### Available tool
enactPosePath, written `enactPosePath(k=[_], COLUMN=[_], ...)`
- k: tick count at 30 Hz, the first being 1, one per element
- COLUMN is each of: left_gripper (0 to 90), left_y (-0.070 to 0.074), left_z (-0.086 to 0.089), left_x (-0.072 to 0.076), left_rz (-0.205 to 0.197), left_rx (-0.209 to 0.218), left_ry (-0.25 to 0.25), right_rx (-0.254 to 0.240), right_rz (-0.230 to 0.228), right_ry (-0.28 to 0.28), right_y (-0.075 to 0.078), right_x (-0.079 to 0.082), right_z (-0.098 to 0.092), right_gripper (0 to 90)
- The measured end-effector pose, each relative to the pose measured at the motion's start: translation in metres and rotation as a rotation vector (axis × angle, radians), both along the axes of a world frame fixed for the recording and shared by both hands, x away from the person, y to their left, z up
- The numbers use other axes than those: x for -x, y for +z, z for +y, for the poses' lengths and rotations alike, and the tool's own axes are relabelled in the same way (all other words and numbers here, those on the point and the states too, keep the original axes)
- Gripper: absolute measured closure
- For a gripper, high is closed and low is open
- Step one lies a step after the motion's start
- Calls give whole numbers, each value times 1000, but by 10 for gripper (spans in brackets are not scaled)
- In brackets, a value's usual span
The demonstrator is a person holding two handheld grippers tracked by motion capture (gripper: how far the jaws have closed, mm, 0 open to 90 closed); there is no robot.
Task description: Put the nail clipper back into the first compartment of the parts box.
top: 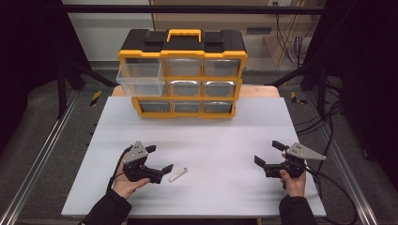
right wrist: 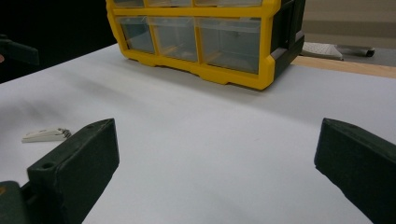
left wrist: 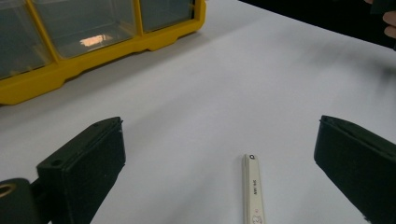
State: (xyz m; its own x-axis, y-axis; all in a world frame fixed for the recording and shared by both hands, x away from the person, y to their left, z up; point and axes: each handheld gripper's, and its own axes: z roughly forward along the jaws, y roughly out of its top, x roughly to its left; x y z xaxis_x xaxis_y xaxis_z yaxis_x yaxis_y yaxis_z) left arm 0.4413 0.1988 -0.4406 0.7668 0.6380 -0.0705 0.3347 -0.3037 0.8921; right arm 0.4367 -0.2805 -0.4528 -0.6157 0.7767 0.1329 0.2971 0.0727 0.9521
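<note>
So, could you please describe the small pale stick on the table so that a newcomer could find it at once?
Start at the yellow organizer at the far side of the white table, then come toward the near edge. The stick lies flat just right of the left gripper, between its open jaws in the left gripper view. It is the one loose item there: slim, cream, with small print.

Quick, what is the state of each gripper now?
Left gripper: open, holding nothing, small white stick between its jaws.
Right gripper: open, empty.

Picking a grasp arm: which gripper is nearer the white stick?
Left. The left gripper sits just beside the white stick, jaws open toward it; the right gripper is far across the table.
</note>
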Motion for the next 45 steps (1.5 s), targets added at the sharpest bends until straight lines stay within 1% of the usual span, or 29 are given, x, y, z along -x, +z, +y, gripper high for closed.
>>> enactPosePath(k=[4,5,6,11,23,27,29,31,34,38,43,45], left_gripper=[20,20,21,23,45,60,84,92,127,187,268,295], left_y=[-4,-6,-6,-14,-24,-27,-29,-31,-32,-32,-33,-34], left_z=[-7,-10,-10,-21,-34,-39,-41,-43,-45,-46,-50,-51], left_x=[-1,-2,-2,-4,-5,-5,-5,-5,-5,-4,-3,-2], left_rz=[20,29,29,59,122,145,154,161,173,179,180,182], left_rx=[-18,-30,-30,-73,-133,-156,-169,-186,-194,-211,-245,-251], left_ry=[-6,-13,-13,-17,-23,-21,-23,-15,-8,-5,5,6], right_rx=[-1,1,1,0,-1,-1,0,-1,-1,0,0,0], right_rz=[0,0,0,2,14,11,12,12,12,13,12,12], right_ry=[0,-2,-2,-2,2,1,1,2,2,1,-1,-1], right_y=[0,0,0,0,0,0,0,0,0,0,0,0], right_x=[0,0,0,0,0,0,0,0,0,0,0,0], right_z=[0,0,0,0,0,0,0,0,0,1,0,0], right_gripper=[6,6,6,6,6,6,6,6,6,6,6,6])
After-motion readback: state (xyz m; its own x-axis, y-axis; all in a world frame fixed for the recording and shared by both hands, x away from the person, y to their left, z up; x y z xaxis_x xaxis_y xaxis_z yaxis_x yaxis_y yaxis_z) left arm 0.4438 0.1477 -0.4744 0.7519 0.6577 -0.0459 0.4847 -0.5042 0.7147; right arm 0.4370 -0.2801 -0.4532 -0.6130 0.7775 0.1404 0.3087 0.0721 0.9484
